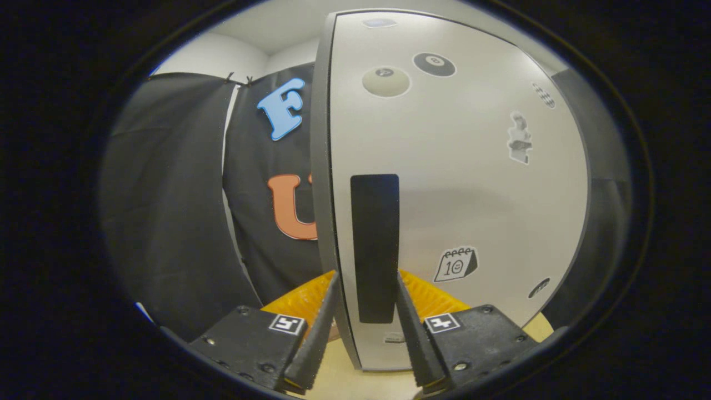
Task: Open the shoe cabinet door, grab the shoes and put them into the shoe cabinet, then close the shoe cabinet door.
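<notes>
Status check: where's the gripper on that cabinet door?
Gripper open, fingers straddling the door's edge at the black handle strip. Shoe cabinet door close ahead, stickers on its face. Nothing between fingers and door.

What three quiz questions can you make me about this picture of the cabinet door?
1. True or false: the tongs have one finger on each side of the cabinet door's edge.
2. Which sits between the fingers? A) a shoe B) the black handle strip C) a sticker
3. Fill in: the calendar sticker is stuck on the ____.

Key: 1 true; 2 B; 3 door. I cannot tell whether the fingers press on the door.
</notes>
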Demonstrator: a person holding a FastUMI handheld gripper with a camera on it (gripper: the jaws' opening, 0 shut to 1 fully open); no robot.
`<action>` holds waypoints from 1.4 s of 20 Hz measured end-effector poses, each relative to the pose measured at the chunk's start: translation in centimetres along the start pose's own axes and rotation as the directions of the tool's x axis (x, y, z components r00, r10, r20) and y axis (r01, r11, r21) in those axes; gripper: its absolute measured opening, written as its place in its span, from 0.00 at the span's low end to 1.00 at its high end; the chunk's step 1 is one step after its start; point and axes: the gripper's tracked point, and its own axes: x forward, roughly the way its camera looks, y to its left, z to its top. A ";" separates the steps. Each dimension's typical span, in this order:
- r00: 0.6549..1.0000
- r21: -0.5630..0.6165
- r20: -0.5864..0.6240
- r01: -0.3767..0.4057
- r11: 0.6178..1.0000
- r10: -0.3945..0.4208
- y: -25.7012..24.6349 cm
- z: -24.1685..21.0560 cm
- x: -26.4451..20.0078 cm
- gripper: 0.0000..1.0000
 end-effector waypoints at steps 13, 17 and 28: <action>0.997 -0.026 -0.041 -0.074 0.997 0.073 -0.4 -0.3 -2.3 0.31; 0.990 -0.030 -0.054 -0.128 0.991 0.127 -0.8 -0.6 -5.9 0.28; 0.993 -0.010 -0.038 -0.114 0.993 0.113 -6.6 -1.5 -16.7 0.23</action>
